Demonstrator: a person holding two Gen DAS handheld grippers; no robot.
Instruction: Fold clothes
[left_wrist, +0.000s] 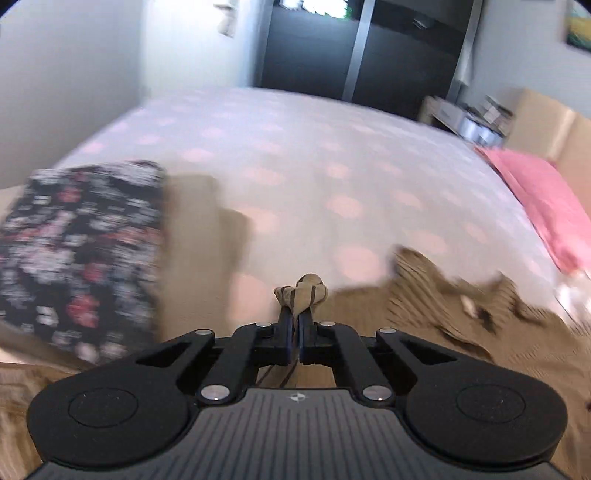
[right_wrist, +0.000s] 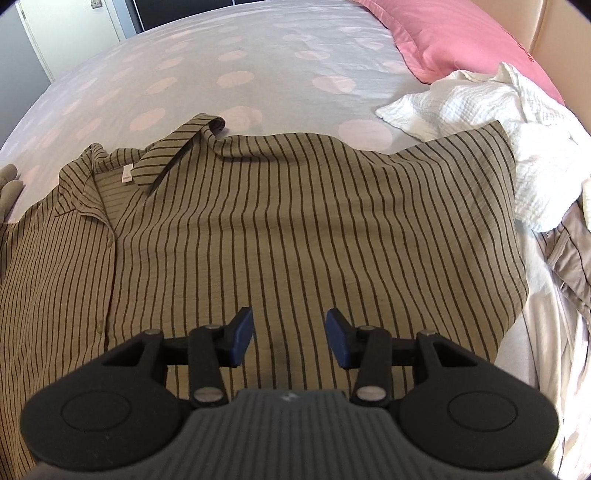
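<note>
A tan shirt with dark stripes (right_wrist: 280, 221) lies spread on the bed, collar (right_wrist: 166, 155) at the left, one side folded over. My right gripper (right_wrist: 290, 338) hovers open just above its lower part, nothing between the blue pads. In the left wrist view, my left gripper (left_wrist: 294, 325) is shut on a bunched bit of the same striped shirt (left_wrist: 303, 290), lifted above the bed. More of that shirt (left_wrist: 461, 295) trails to the right, blurred by motion.
The bed (right_wrist: 258, 51) has a white cover with pink dots. A pink pillow (right_wrist: 461, 33) lies at its far right, a crumpled white garment (right_wrist: 498, 122) beside the shirt. A black floral garment (left_wrist: 81, 251) lies left. Dark wardrobe (left_wrist: 362, 48) stands beyond.
</note>
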